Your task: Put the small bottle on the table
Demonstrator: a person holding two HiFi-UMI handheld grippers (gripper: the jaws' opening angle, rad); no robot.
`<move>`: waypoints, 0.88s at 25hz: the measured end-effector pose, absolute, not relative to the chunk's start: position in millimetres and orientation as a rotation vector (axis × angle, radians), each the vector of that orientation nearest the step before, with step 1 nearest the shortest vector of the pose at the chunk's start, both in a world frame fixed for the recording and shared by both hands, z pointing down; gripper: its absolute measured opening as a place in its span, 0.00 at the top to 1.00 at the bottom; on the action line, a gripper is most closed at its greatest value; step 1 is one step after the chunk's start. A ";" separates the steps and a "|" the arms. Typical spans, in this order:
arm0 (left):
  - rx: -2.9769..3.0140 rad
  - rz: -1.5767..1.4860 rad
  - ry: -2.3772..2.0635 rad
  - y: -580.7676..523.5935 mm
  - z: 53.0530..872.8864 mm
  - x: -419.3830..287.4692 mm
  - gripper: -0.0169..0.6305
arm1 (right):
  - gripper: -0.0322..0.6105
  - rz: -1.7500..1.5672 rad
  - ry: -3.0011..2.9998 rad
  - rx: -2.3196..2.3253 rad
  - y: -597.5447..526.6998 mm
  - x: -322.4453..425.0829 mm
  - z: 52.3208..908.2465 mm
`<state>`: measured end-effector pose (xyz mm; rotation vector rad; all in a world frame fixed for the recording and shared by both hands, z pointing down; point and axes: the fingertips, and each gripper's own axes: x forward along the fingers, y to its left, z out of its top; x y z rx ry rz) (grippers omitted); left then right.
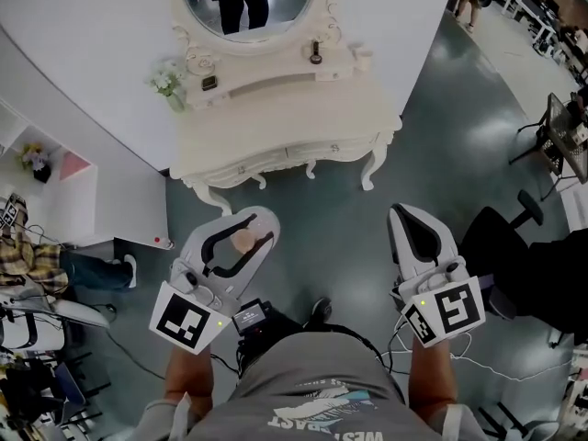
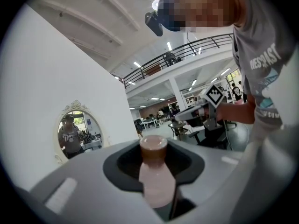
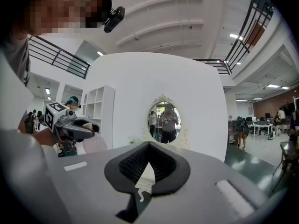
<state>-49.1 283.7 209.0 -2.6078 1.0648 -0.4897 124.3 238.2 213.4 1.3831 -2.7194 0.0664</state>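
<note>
Between the jaws of the left hand-held gripper (image 1: 257,231) sits the small bottle (image 1: 243,241), pinched, cap pointing forward. Ahead, across open floor (image 1: 340,219), stands the white surface (image 1: 303,118) with an oval mirror (image 1: 248,3) and flowers (image 1: 168,83). The right hand-held gripper (image 1: 404,217), pressed together, hangs well apart, with an office chair (image 1: 514,219) on its right.

Grey printed tee (image 1: 303,389); white L claw (image 1: 246,231), R claw (image 1: 413,223), blk pads (image 1: 213,249), marker cubes (image 1: 188,318).
</note>
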 end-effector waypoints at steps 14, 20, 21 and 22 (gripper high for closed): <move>-2.719 -0.484 1.043 206.8 224.0 -25.1 0.79 | 0.95 0.102 -2.641 1.515 183.7 163.5 222.7; -2.733 -0.454 0.937 161.1 218.4 -18.6 0.79 | 0.95 0.107 -2.592 1.589 151.7 167.1 220.1; -2.734 -0.455 0.915 153.4 217.4 -18.6 0.79 | 0.95 0.112 -2.584 1.605 145.3 167.0 219.7; -2.733 -0.456 0.895 145.6 216.3 -19.1 0.79 | 0.95 0.115 -2.578 1.618 138.7 166.2 219.1</move>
